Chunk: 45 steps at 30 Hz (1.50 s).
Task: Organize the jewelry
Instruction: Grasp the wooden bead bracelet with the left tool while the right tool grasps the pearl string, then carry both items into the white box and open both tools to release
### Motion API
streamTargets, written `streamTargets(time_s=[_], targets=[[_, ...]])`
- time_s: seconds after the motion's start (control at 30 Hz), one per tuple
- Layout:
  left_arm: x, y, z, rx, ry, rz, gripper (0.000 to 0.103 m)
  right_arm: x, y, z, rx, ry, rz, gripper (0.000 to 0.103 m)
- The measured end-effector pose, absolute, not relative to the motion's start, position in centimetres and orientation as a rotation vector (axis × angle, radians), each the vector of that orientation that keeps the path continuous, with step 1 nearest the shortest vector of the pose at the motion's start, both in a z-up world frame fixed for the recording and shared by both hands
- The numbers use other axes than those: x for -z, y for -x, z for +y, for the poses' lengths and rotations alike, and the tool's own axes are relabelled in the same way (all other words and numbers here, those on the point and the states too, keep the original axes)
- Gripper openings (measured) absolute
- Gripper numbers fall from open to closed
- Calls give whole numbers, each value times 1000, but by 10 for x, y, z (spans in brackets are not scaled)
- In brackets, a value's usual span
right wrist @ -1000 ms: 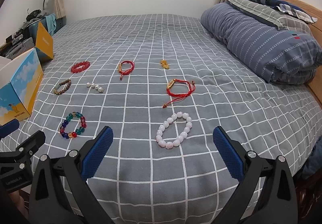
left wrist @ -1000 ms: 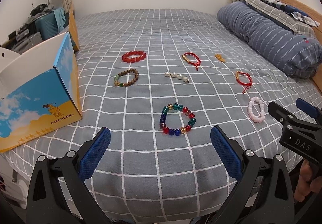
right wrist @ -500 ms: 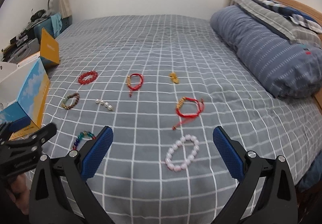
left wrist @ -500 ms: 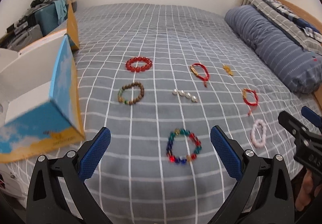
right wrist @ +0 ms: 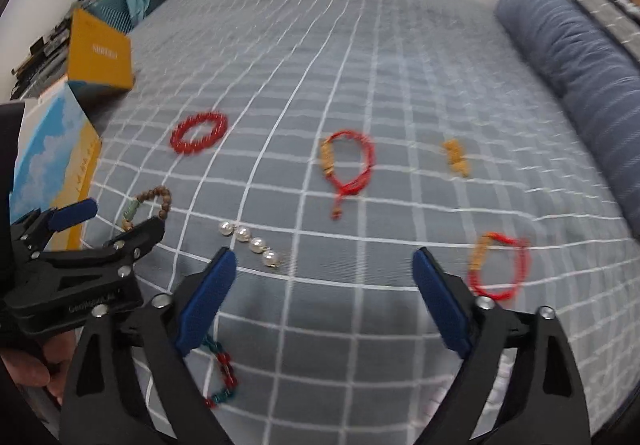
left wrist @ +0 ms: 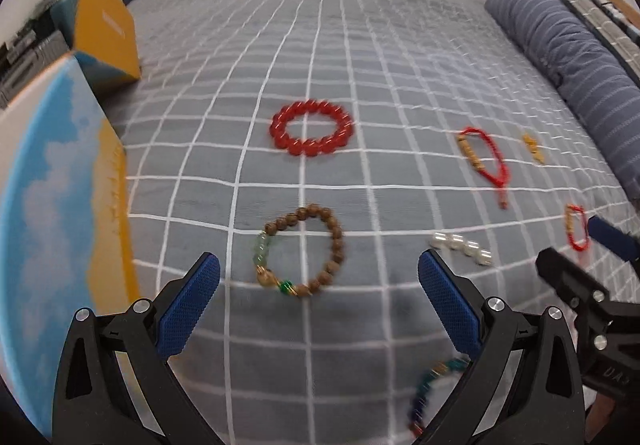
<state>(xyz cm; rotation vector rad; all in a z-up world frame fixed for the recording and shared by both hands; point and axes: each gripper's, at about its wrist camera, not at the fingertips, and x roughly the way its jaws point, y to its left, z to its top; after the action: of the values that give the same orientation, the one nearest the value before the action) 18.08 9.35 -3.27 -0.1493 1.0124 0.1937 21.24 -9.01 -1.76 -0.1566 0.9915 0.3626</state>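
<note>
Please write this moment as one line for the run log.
left gripper: open, above wooden bracelet | right gripper: open, empty | pearls: on bed

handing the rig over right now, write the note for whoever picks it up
Left gripper: open, empty, above the brown bead bracelet.
Right gripper: open, empty, over bare bedspread near the pearl strand.
On the bed: red bead bracelet, two red cord bracelets, gold charm, and multicolour bracelet under the gripper.
Box stands at the left.
Done: nothing picked up. Left: all of it.
</note>
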Motion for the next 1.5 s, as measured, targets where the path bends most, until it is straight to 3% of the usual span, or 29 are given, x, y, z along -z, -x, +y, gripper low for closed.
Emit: streamTargets(time_s=[0.17,0.4,0.5,0.6,0.7,0.77,1.5], targets=[[58,-194,110,-194,177,1054,96,45,-231,-75,-405,146,1056,67],[63,-200,115,-170,176,1042,92,59,-234,-69,-429,131,1093,61],[62,-199,114,-167,170,1039,80,57,-231,-68,-452,122,1093,55],[61,-197,111,-151,164,1041,60,60,-229,-62,-450,146,1092,43],[59,-194,109,-144,156,1044,39,61,-227,-60,-445,164,1088,24],[57,-193,109,-145,158,1047,16,60,-227,-59,-447,169,1088,14],[19,-163,99,-123,134,974,16,32,-207,-64,-379,212,1001,12]])
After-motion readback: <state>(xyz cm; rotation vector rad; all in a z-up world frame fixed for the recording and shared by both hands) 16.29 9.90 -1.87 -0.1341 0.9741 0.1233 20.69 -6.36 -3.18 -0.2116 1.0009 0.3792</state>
